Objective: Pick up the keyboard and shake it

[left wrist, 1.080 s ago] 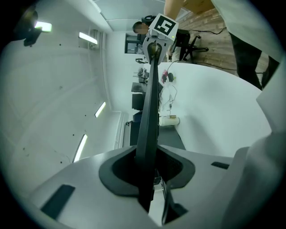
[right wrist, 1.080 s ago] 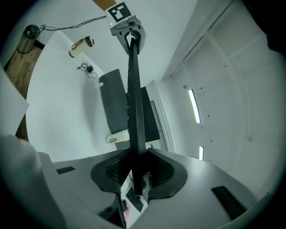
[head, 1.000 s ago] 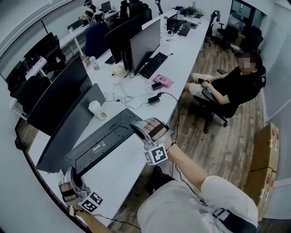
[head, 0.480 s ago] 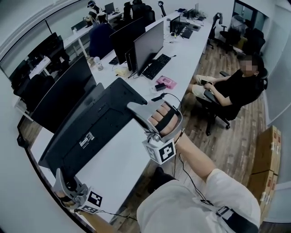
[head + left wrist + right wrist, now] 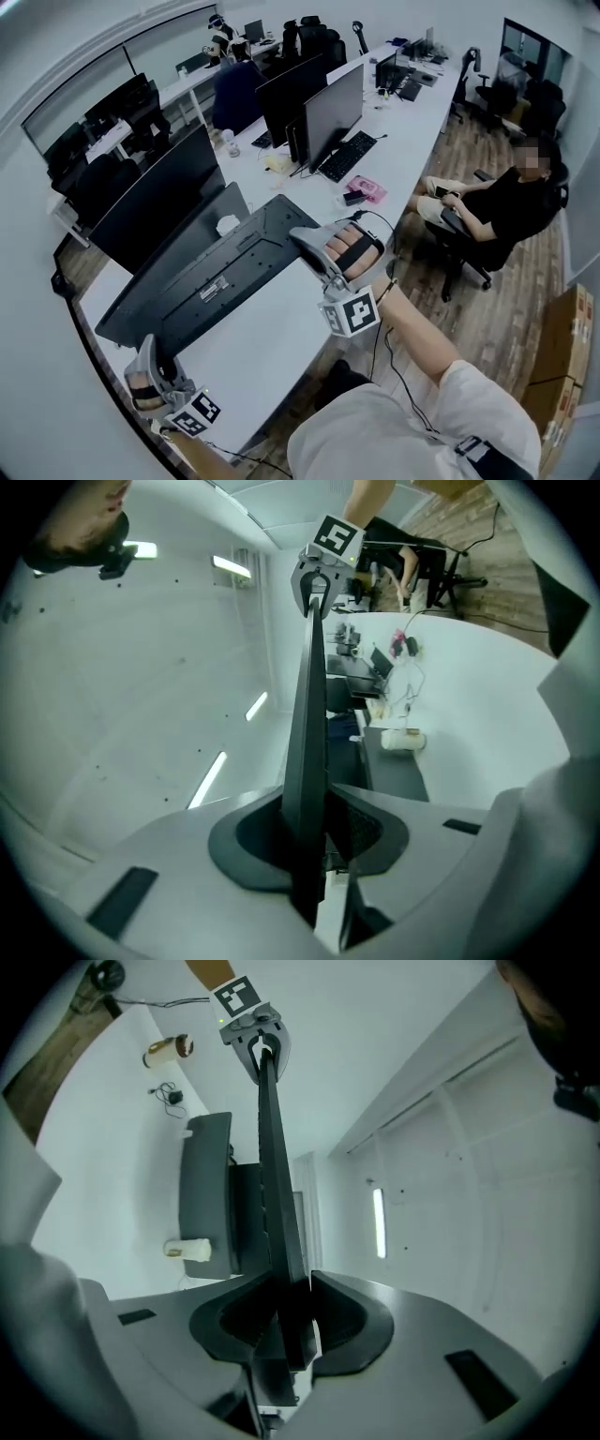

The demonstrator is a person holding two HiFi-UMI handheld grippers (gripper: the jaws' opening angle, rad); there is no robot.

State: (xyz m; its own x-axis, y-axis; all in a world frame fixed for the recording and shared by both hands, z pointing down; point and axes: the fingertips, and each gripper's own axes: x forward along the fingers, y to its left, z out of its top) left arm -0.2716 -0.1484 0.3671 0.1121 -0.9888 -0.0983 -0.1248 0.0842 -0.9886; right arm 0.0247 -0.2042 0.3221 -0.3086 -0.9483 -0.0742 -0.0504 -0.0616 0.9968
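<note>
1. Dark pads (image 5: pixel 370 829) of the left gripper (image 5: pixel 148 356) pinch one end of the keyboard (image 5: pixel 216 272).
2. The right gripper (image 5: pixel 309 246) has its narrow jaws clamped on the other end.
3. Between them, the keyboard hangs tilted above the desk (image 5: pixel 272 347), its underside facing up.
4. A monitor (image 5: pixel 159 202) stands farther back on the desk.
</note>
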